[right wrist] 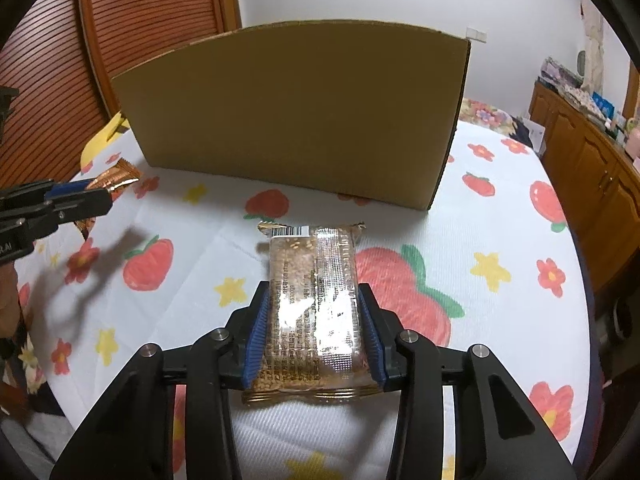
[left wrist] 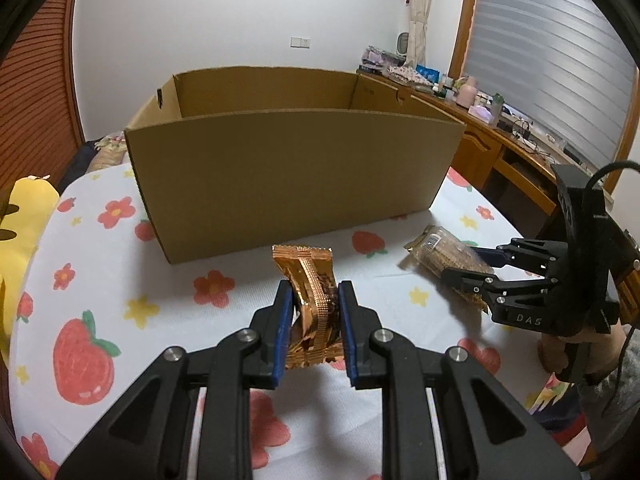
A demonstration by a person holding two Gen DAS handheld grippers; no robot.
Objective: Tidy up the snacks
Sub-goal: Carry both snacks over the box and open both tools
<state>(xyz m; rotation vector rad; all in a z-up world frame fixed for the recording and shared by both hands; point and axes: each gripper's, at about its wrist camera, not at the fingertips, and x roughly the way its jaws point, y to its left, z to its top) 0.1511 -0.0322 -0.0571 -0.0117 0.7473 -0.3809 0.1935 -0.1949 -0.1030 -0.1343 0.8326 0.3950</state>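
Note:
An open cardboard box (left wrist: 292, 176) stands on the flowered cloth, its near wall facing both grippers; the same box (right wrist: 296, 120) fills the back of the right wrist view. My left gripper (left wrist: 314, 304) is shut on a crumpled copper-gold snack packet (left wrist: 310, 280), lifted a little off the cloth in front of the box. My right gripper (right wrist: 316, 320) is shut on a clear-wrapped sesame bar packet (right wrist: 314, 304), which seems to rest on the cloth. From the left wrist view the right gripper (left wrist: 466, 268) and its packet (left wrist: 444, 254) lie to the right.
A white cloth (left wrist: 100, 272) printed with strawberries, flowers and stars covers the surface. A yellow plush (left wrist: 20, 240) lies at the left edge. A wooden desk (left wrist: 492, 136) crowded with small items runs along the right wall, and a slatted wooden door (right wrist: 132, 28) stands at the left.

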